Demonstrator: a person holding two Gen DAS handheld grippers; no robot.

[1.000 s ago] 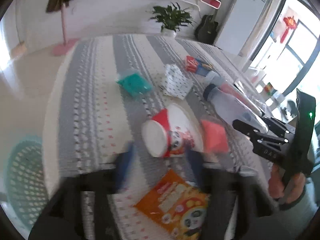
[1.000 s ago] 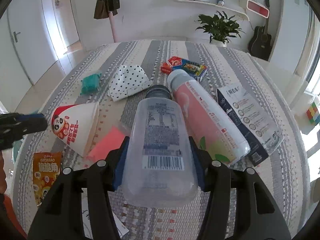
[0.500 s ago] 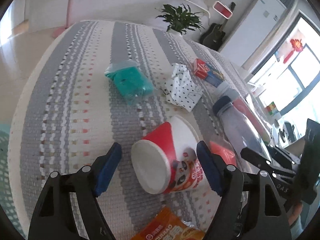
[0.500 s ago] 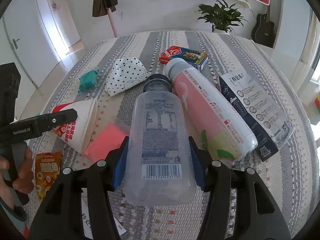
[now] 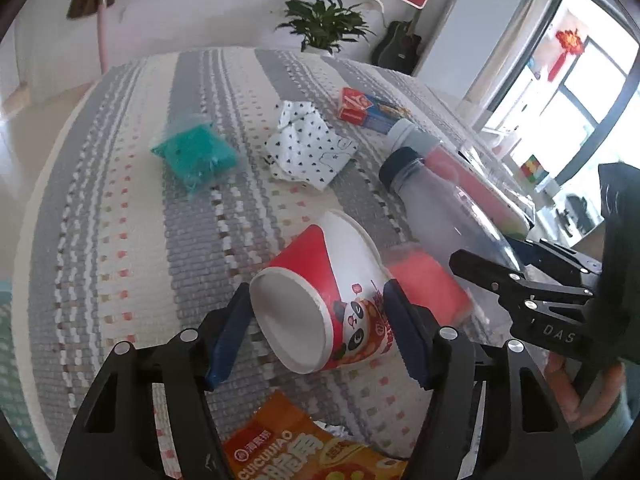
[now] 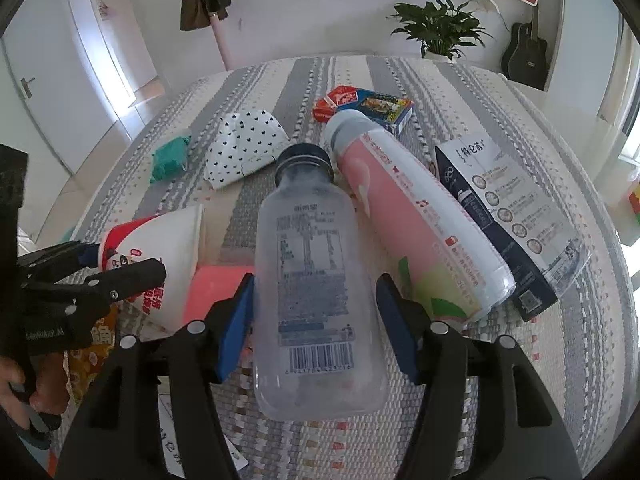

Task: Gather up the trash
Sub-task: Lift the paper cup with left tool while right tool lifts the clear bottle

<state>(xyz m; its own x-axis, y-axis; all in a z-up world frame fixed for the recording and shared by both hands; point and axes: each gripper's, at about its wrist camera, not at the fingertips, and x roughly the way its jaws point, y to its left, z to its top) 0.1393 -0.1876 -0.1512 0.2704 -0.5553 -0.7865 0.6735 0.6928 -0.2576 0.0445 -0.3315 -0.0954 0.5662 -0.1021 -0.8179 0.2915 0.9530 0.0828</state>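
We see a desk point(image 6: 568, 344) under a striped grey and cream cloth, littered with trash. The largest pieces lie on its right: a dark box point(image 6: 504, 216) and, touching its left side, a pink bottle point(image 6: 416, 216), both on their sides. Left of that lies a clear bottle point(image 6: 312, 280) with its dark cap pointing away from us. Our right tongs point(image 6: 316, 320) are spread wide, and the clear bottle's lower body sits between the blue pads point(image 6: 236, 320); the left pad looks to be touching the bottle and the right one stands slightly off, so nothing is gripped.

Further left a paper cup point(image 5: 332, 300) lies on its side, its white base toward the left camera. Our left tongs point(image 5: 316, 332) are also wide open with the cup's base between the pads point(image 5: 228, 336); we cannot tell whether they touch it. A pink packet point(image 5: 424, 284) lies just right of the cup, between cup and clear bottle. An orange snack bag point(image 5: 304, 452) lies on the near side of the cup, under the left tongs. Beyond are a spotted wrapper point(image 5: 308, 148), a green packet point(image 5: 196, 152) and a small red and blue carton point(image 6: 368, 104).
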